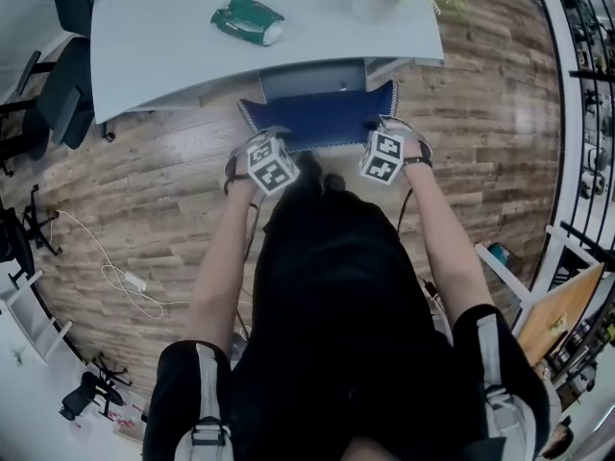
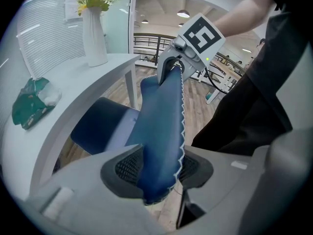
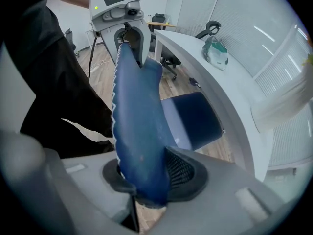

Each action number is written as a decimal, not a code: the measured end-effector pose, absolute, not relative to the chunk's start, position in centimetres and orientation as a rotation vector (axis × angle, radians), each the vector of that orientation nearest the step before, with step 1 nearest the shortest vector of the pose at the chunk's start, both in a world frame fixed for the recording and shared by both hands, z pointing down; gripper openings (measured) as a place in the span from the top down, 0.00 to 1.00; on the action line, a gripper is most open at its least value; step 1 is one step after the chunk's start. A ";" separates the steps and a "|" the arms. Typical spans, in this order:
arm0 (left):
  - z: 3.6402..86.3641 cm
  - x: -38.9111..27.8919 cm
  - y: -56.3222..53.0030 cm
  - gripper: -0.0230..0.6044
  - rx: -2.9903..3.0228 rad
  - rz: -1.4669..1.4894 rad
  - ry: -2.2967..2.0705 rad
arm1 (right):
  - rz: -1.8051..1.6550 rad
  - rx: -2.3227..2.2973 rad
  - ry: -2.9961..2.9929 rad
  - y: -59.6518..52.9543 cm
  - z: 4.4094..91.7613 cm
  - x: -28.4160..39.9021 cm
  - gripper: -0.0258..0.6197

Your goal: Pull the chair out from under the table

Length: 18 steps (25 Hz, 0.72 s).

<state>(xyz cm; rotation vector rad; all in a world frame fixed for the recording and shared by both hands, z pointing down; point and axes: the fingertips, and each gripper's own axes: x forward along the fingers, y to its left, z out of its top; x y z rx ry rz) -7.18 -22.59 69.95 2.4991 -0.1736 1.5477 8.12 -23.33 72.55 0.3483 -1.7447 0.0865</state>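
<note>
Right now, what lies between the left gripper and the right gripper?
The blue chair backrest fills that stretch in the head view: left gripper and right gripper each clamp one end of it.

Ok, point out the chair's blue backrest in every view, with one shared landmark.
Head view: backrest upper centre, below the table edge.
Left gripper view: backrest centre, rising from below.
Right gripper view: backrest just left of centre.
Shared landmark: green bundle on the table.
</note>
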 end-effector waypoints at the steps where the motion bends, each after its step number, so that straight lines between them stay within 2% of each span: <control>1: 70.1 -7.2 -22.3 0.68 2.493 1.555 -0.169 | 0.081 0.335 -1.747 -23.1 72.8 8.1 0.77; 18: 72.6 -6.3 -12.2 0.71 2.463 1.661 -0.191 | 0.038 0.259 -1.729 -13.3 74.9 8.7 0.77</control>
